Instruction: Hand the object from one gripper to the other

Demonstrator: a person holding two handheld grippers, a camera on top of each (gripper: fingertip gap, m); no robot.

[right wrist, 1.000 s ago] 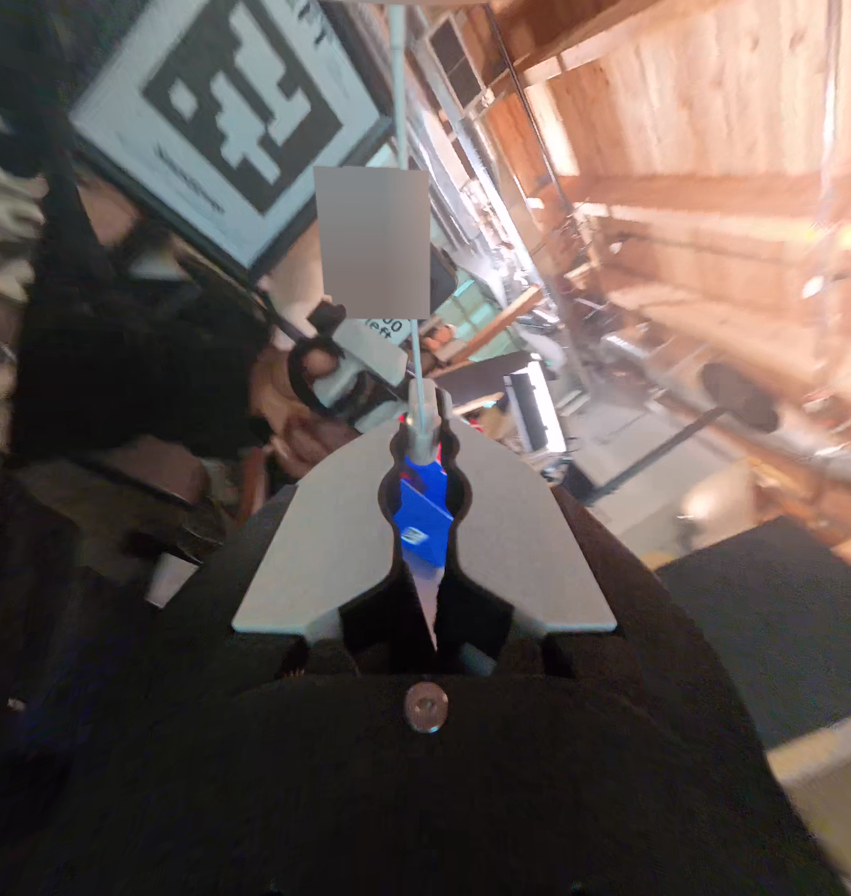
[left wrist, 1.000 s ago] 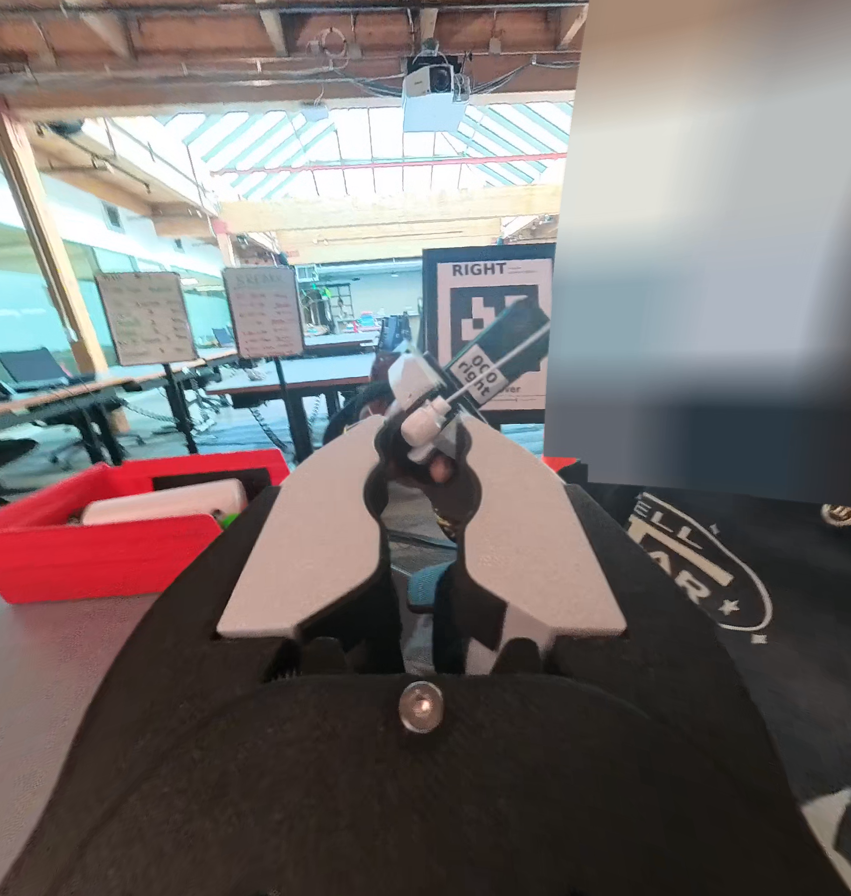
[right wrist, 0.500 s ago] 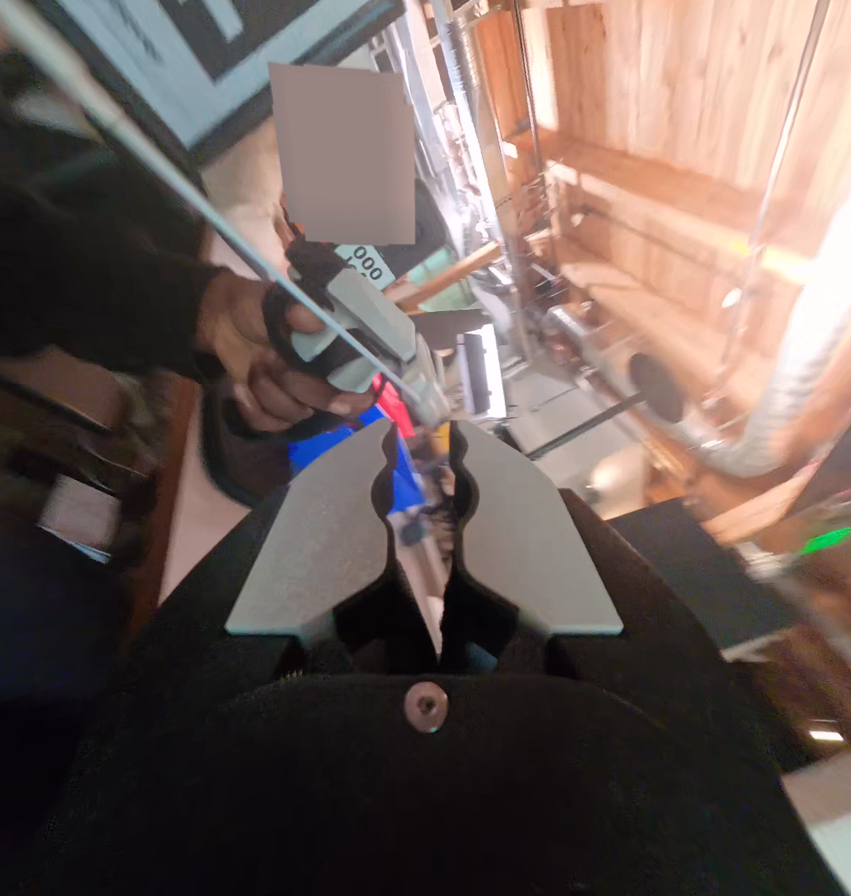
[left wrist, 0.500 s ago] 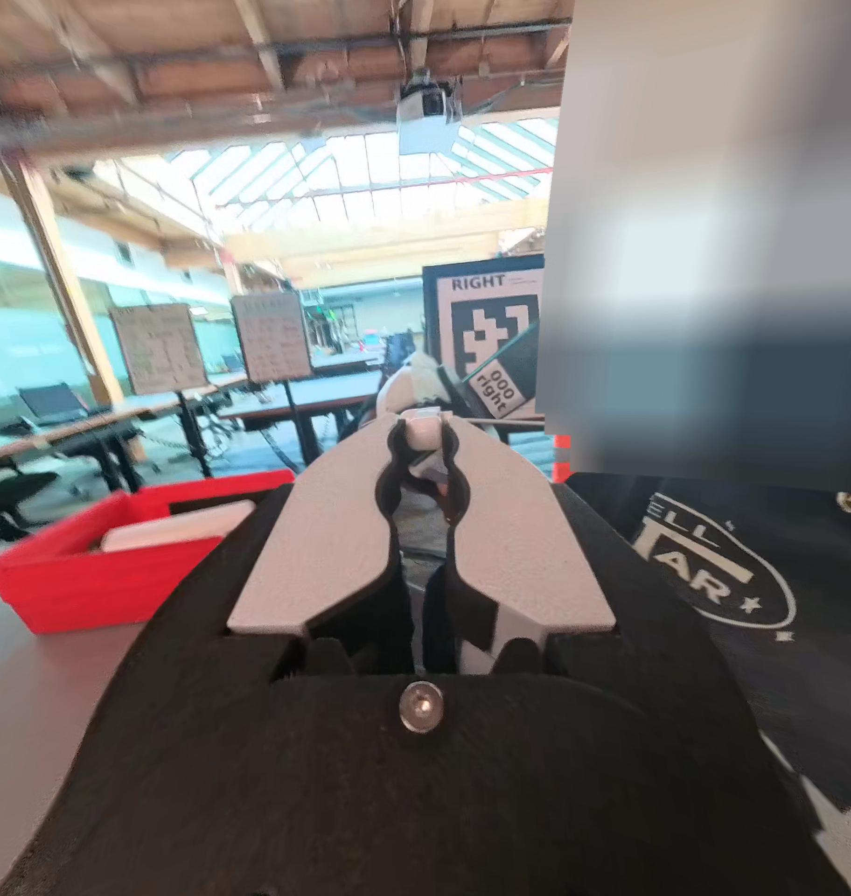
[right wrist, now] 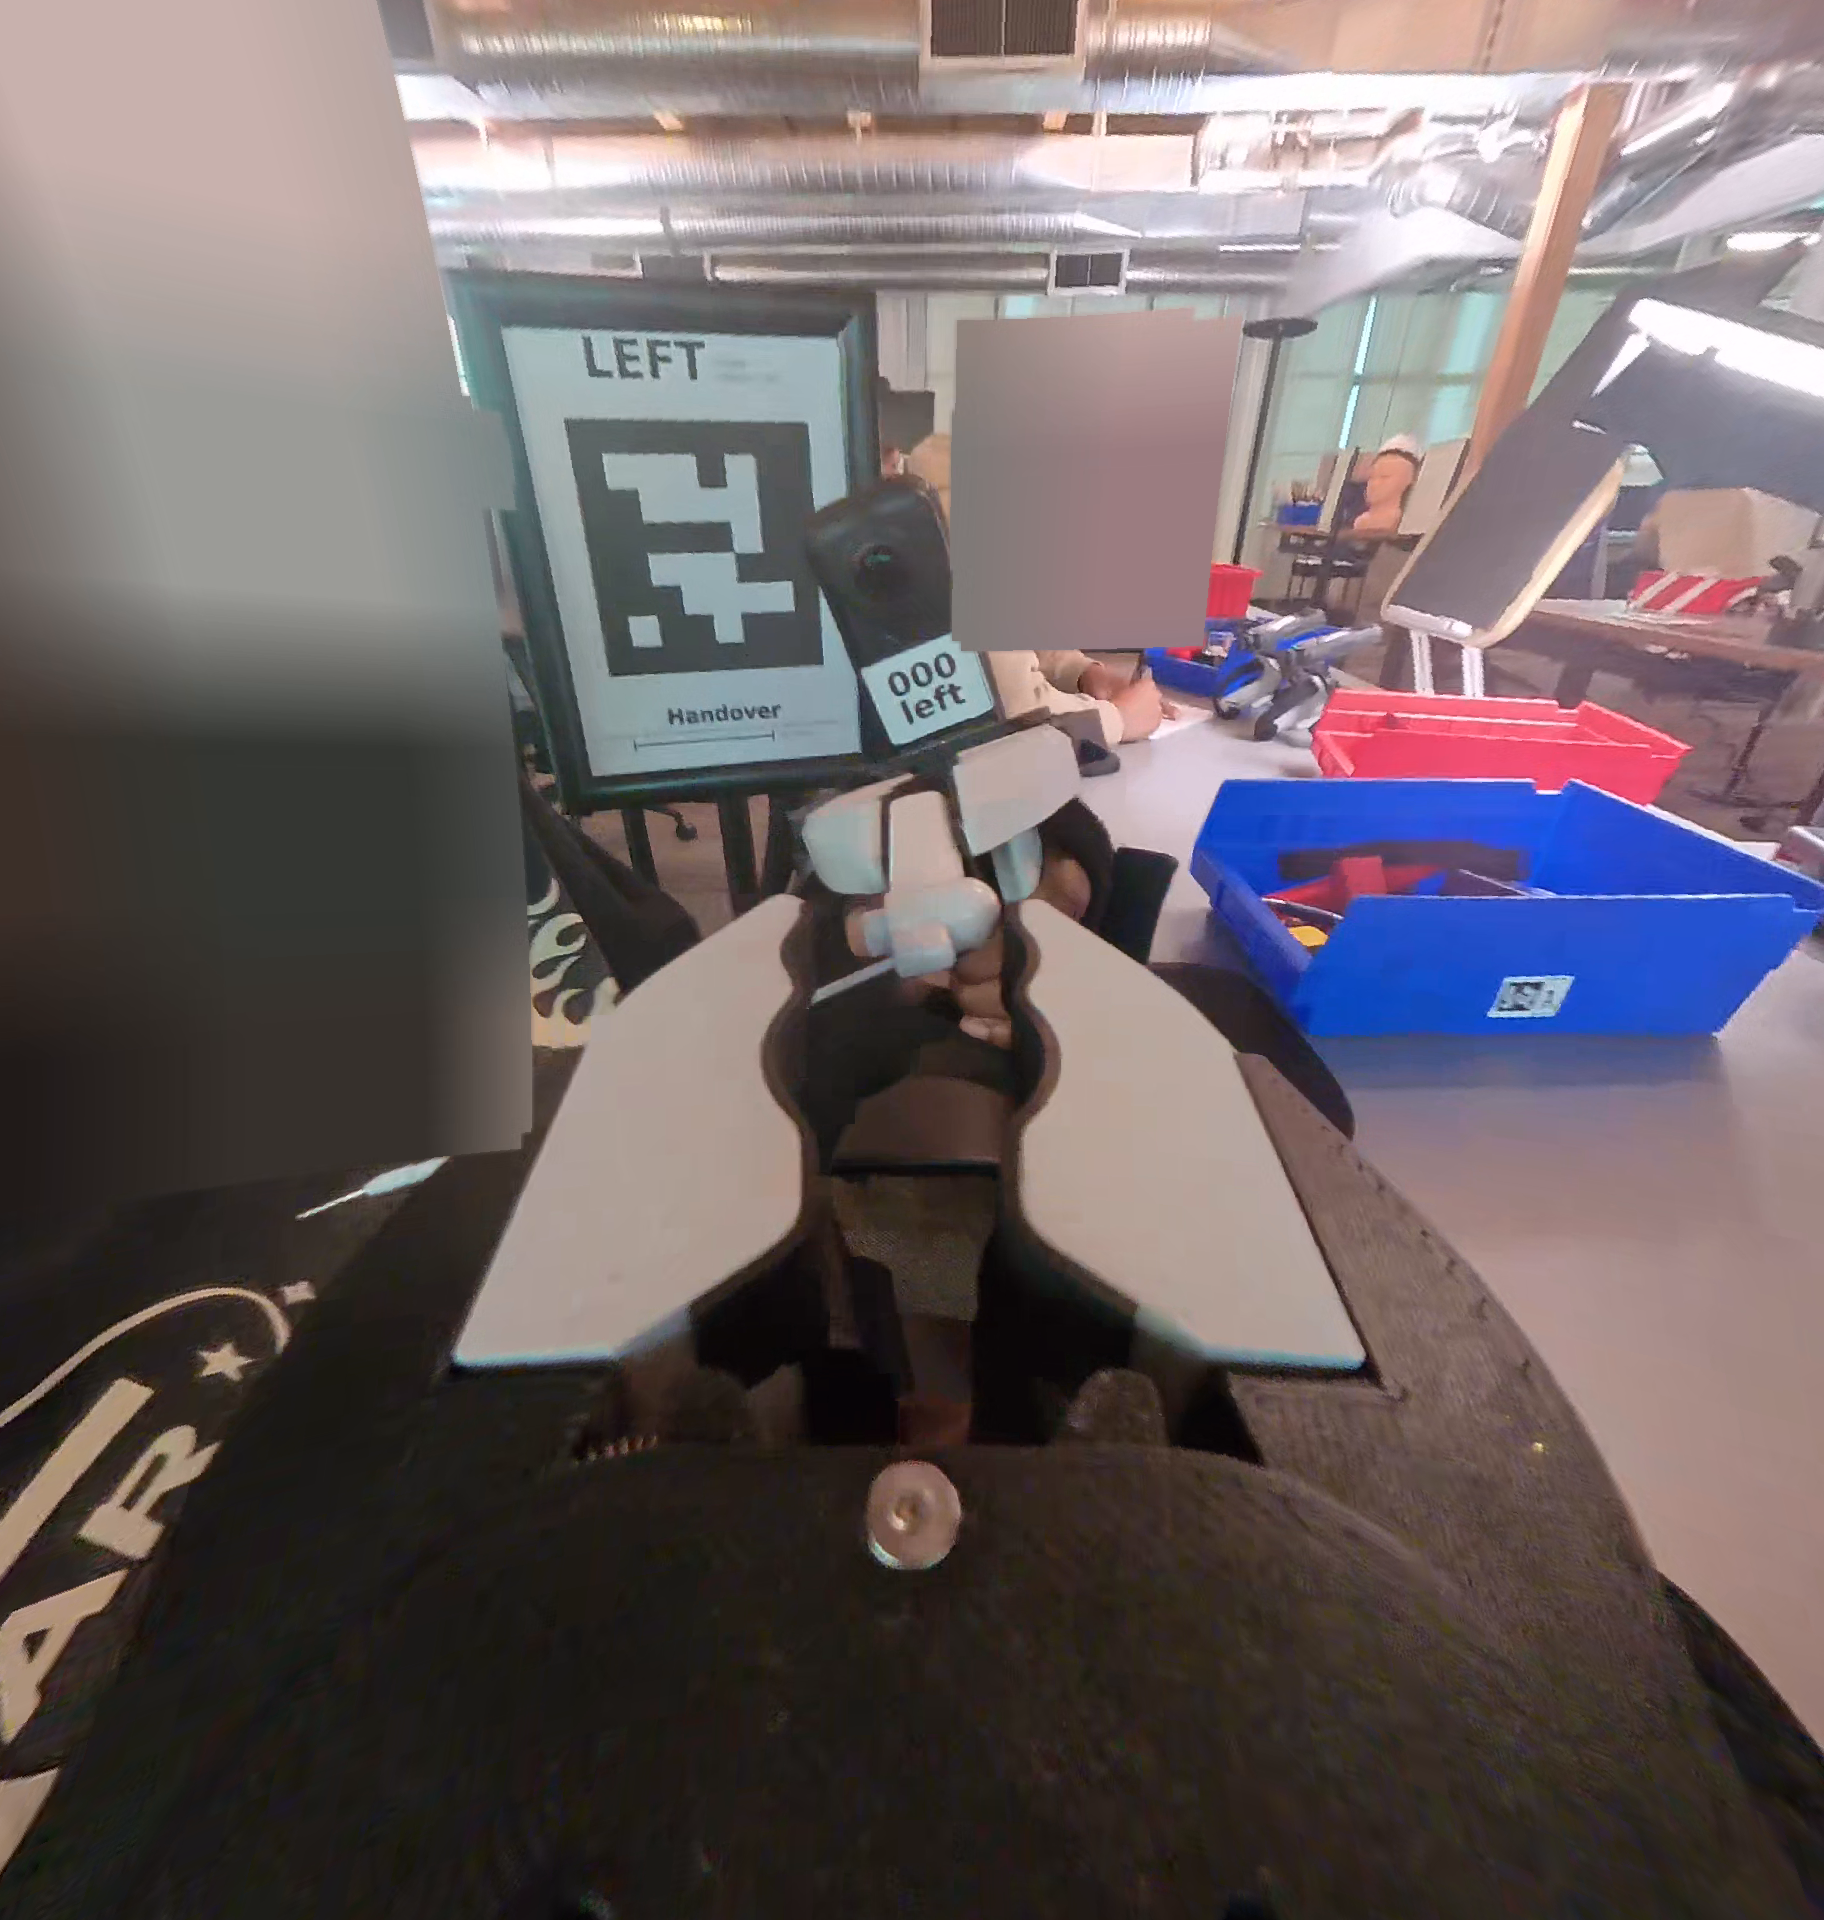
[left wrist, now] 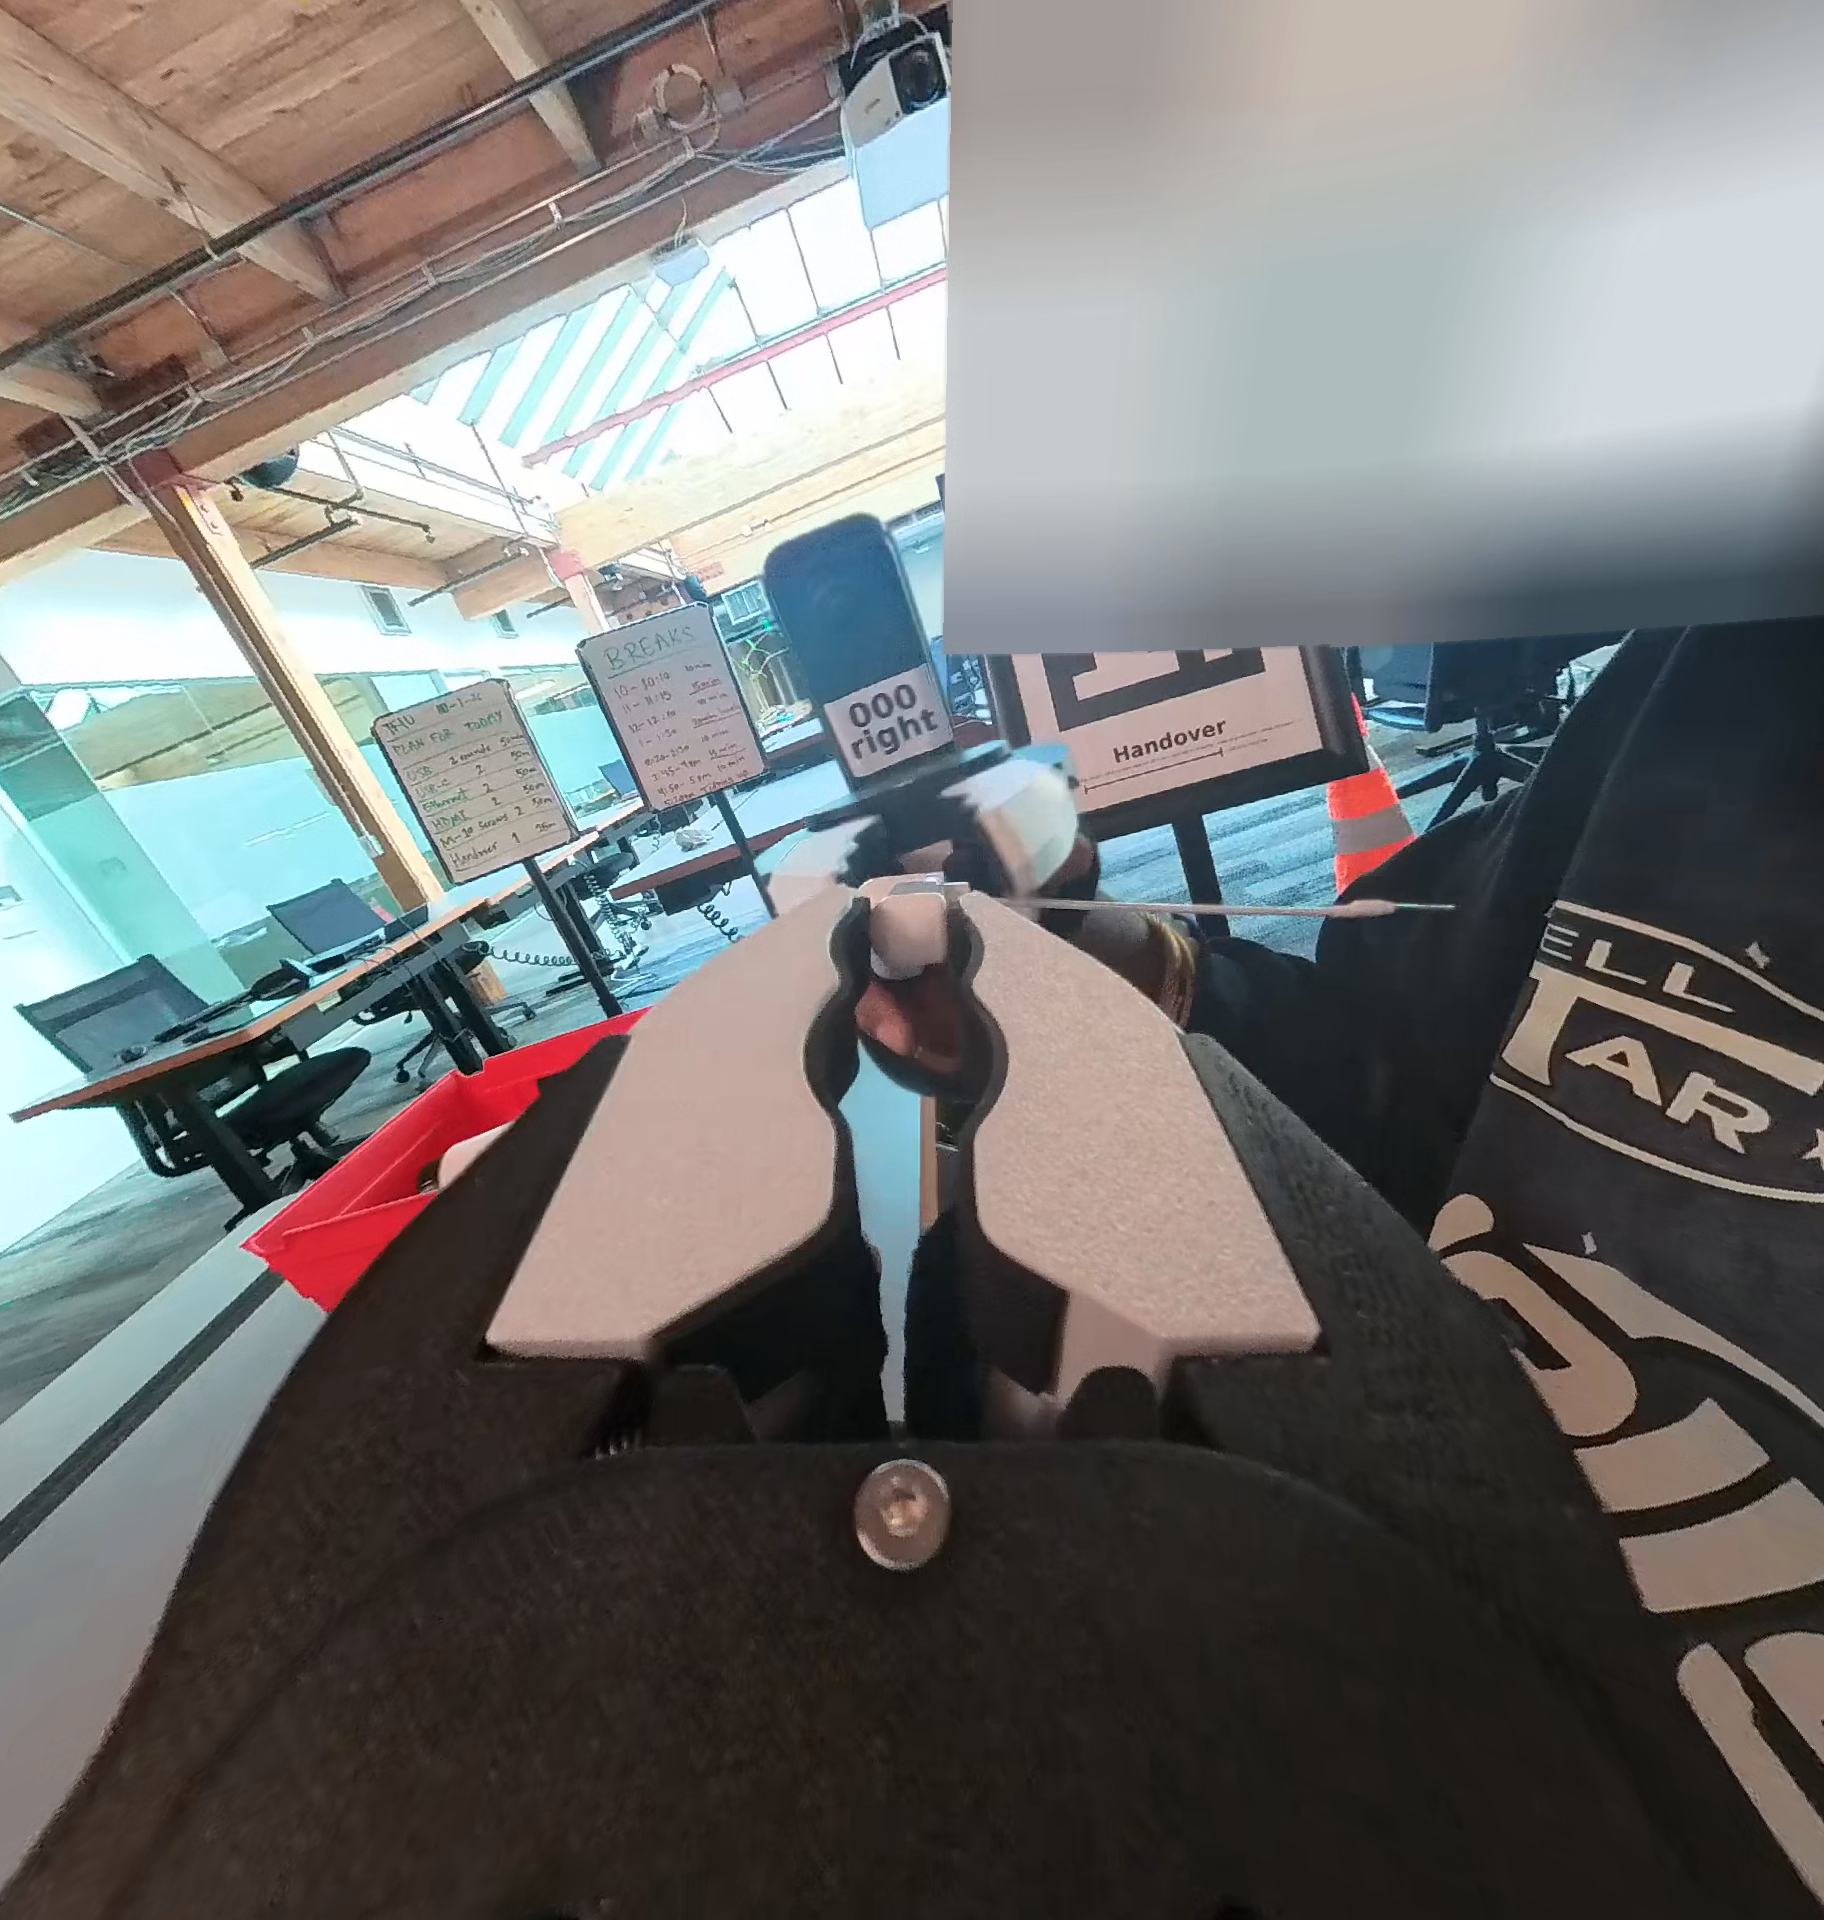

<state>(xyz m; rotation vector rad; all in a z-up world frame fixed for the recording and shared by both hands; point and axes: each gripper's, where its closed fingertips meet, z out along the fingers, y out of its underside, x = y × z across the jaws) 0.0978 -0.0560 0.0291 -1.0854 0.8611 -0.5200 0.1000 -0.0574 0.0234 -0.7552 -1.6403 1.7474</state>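
Observation:
The object is a thin metal rod [left wrist: 1199, 908] with a small white end piece [left wrist: 903, 930]. My left gripper [left wrist: 906, 916] is shut on the white end piece, and the rod sticks out level to the right. In the right wrist view the same object [right wrist: 929, 920] sits in the left gripper [right wrist: 923, 883] just beyond my right gripper [right wrist: 913, 920]. The right gripper's jaws stand wide apart with nothing between them. The right gripper's white fingers [left wrist: 1027, 831] show close behind the object in the left wrist view.
A red bin [left wrist: 368, 1195] stands on the grey table to my left. A blue bin [right wrist: 1510, 935] and red bins [right wrist: 1490, 738] stand on the table [right wrist: 1562, 1195] at right. Framed marker signs [right wrist: 679, 540] stand behind. A person's black shirt [left wrist: 1666, 1039] is close. My two grippers' fingertips are within a few centimetres of each other.
The right gripper held the rod a second ago, then let go as the left gripper shut on the white end. The right gripper has swung level and opened wide.

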